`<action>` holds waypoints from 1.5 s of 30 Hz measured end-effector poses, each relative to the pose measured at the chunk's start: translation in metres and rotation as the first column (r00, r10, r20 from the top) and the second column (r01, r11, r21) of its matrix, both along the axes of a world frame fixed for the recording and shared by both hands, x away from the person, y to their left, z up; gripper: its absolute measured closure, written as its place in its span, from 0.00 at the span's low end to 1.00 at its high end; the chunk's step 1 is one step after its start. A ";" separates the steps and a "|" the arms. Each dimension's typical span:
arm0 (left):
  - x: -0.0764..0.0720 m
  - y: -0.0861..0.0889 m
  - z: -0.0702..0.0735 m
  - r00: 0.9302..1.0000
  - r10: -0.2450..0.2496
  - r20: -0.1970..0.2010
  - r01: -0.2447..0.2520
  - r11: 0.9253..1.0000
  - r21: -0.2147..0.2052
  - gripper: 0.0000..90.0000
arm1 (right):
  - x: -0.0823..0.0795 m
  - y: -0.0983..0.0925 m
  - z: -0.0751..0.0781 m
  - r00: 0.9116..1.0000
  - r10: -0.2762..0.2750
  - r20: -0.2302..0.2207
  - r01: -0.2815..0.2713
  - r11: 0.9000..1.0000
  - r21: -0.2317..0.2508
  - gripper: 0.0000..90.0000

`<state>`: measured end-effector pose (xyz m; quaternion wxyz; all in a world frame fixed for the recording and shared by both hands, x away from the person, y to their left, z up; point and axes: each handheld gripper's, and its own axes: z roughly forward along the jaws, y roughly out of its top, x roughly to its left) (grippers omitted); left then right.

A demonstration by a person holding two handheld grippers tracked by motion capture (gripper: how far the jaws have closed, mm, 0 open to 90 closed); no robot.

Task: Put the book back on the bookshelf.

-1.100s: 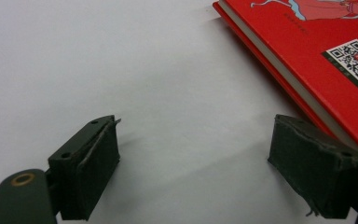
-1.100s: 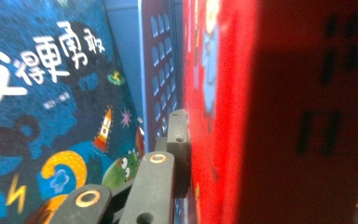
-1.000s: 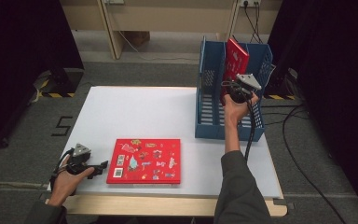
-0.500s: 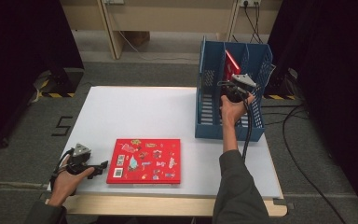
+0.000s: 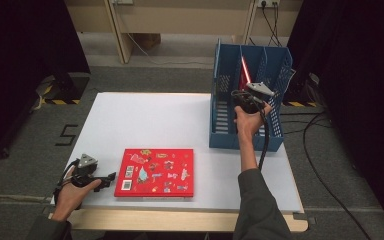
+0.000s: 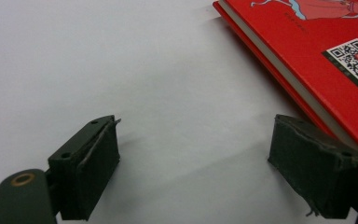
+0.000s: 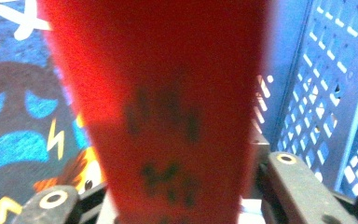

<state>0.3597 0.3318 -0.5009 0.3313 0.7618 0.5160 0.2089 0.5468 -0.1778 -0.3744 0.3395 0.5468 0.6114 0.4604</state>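
Landmark: blue file rack [image 5: 275, 131], at the white table's [image 5: 145, 120] far right.
Red book [image 5: 244, 73]: upright in the rack's middle slot, leaning.
Right gripper [image 5: 242, 97]: over the rack; jaws have just been opening, spine [image 7: 168, 116] between them; whether the pads press on it cannot be told.
Second red book [image 5: 155, 172]: flat, well left of the rack.
Left gripper [image 6: 193, 172]: beside that book, jaws apart, empty.
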 end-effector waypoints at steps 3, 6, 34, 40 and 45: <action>0.000 0.000 0.000 1.000 0.000 0.000 0.000 1.000 0.000 0.16 | -0.007 -0.001 -0.002 1.000 0.014 0.001 -0.014 1.000 0.006 0.68; 0.000 0.000 0.000 1.000 0.001 0.000 -0.001 1.000 -0.001 0.16 | -0.013 -0.002 -0.003 0.999 0.041 0.002 -0.041 0.999 -0.026 0.68; 0.000 0.000 0.000 1.000 0.001 0.001 -0.001 1.000 -0.002 0.16 | -0.025 -0.008 -0.009 0.994 0.106 -0.021 -0.106 0.994 -0.009 0.74; 0.000 0.000 0.000 1.000 0.001 0.002 -0.001 1.000 -0.003 0.16 | -0.014 -0.009 -0.010 0.996 0.091 -0.014 -0.091 0.996 -0.002 0.74; 0.000 0.000 0.000 1.000 0.001 0.001 -0.001 1.000 -0.002 0.16 | -0.014 -0.009 -0.010 0.996 0.091 -0.015 -0.091 0.996 0.004 0.74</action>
